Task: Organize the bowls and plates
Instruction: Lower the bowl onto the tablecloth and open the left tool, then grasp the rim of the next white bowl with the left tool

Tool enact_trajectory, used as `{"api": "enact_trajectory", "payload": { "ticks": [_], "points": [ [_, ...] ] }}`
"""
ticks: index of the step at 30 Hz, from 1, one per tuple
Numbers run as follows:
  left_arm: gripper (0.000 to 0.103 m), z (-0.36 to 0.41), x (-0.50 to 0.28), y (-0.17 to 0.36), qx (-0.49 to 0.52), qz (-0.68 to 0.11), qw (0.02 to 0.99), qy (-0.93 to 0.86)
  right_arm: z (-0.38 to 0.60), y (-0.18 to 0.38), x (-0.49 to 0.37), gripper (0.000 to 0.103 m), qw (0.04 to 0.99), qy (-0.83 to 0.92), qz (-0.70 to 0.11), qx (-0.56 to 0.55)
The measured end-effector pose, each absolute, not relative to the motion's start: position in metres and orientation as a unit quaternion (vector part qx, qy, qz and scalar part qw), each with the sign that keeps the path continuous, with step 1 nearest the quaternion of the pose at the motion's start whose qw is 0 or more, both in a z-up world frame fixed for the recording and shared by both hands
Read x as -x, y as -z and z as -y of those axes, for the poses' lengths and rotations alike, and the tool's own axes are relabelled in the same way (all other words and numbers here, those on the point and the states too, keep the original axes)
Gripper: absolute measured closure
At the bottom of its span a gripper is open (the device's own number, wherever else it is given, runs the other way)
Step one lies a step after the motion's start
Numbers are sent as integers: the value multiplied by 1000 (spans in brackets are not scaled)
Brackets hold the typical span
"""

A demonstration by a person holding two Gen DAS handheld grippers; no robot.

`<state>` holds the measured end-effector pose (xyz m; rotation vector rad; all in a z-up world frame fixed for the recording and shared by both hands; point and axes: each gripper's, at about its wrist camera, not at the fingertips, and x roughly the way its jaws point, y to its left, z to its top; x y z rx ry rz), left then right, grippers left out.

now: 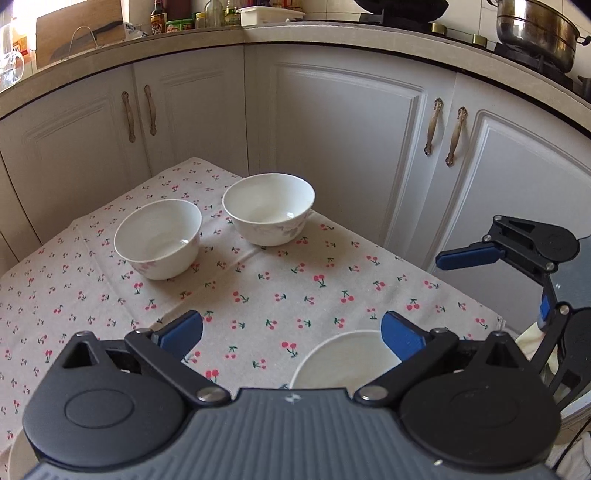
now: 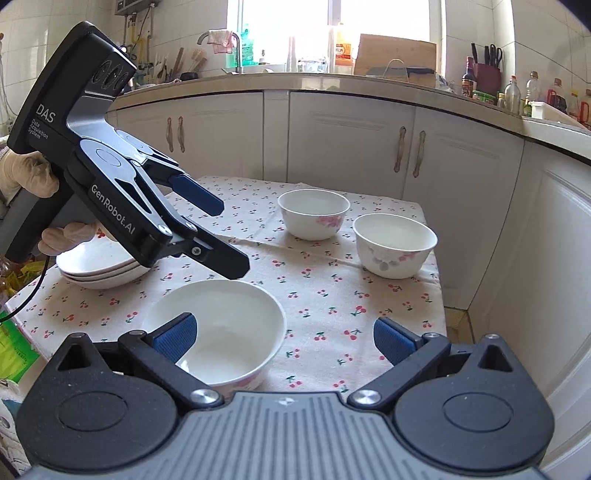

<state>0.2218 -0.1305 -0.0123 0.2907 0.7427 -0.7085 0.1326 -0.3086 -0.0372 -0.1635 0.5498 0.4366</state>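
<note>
Nearest, the right claw (image 2: 282,338) hangs spread over a white porcelain bowl (image 2: 218,325) on the cherry-print bench (image 2: 332,295); the left claw (image 1: 293,332) is spread too.

Three bowls (image 2: 313,212) (image 2: 394,243) (image 2: 218,332) and stacked plates (image 2: 99,267) sit on the table (image 2: 332,295).

We are in a home kitchen. White cabinet doors (image 1: 347,147) with ornate brass handles (image 1: 433,126) fill the middle of both views beneath a pale curved worktop (image 1: 332,40). At upper right of the left wrist view a steel pot (image 1: 535,29) sits on a stove. In the right wrist view a tap (image 2: 236,44) stands before the window at top, with bottles (image 2: 513,94) and knives (image 2: 487,55) at upper right.
</note>
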Motion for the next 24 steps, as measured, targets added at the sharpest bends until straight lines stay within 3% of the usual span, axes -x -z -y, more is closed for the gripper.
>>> {"api": "enact_trajectory", "payload": {
  "ticks": [24],
  "points": [
    [3, 219, -361, 30, -176, -377, 833, 366, 361, 64, -277, 0, 940, -183, -265, 109]
  ]
}}
